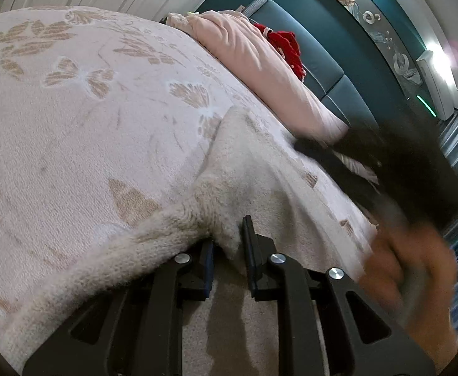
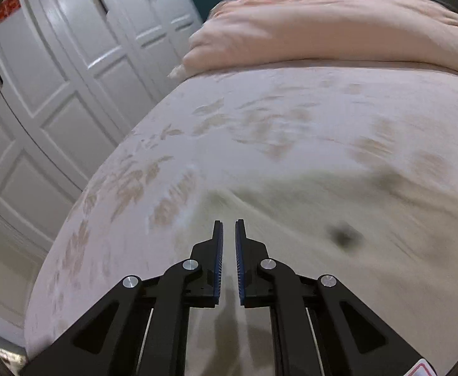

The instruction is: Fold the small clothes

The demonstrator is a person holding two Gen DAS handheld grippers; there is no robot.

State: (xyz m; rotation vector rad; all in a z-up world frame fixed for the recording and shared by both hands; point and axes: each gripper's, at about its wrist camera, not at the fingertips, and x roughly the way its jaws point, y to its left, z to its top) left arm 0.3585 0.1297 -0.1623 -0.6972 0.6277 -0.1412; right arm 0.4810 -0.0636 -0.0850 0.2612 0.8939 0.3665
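Observation:
A fuzzy cream garment (image 1: 244,169) lies on the patterned bedspread (image 1: 72,109), its near edge lifted. My left gripper (image 1: 227,235) is shut on a fold of that edge, and the cloth hides its left fingertip. At the right of the left wrist view, a hand (image 1: 417,269) and the other gripper's dark body show only as a blur over the garment's far side. In the right wrist view the same cream garment (image 2: 323,206) is blurred, with a dark spot on it. My right gripper (image 2: 229,221) hovers at its left edge, its blue pads nearly together and nothing between them.
A pink rolled duvet (image 1: 260,62) lies along the head of the bed with a red garment (image 1: 286,47) behind it. A teal padded headboard (image 1: 316,37) stands beyond. White wardrobe doors (image 2: 72,62) stand past the bed's left edge.

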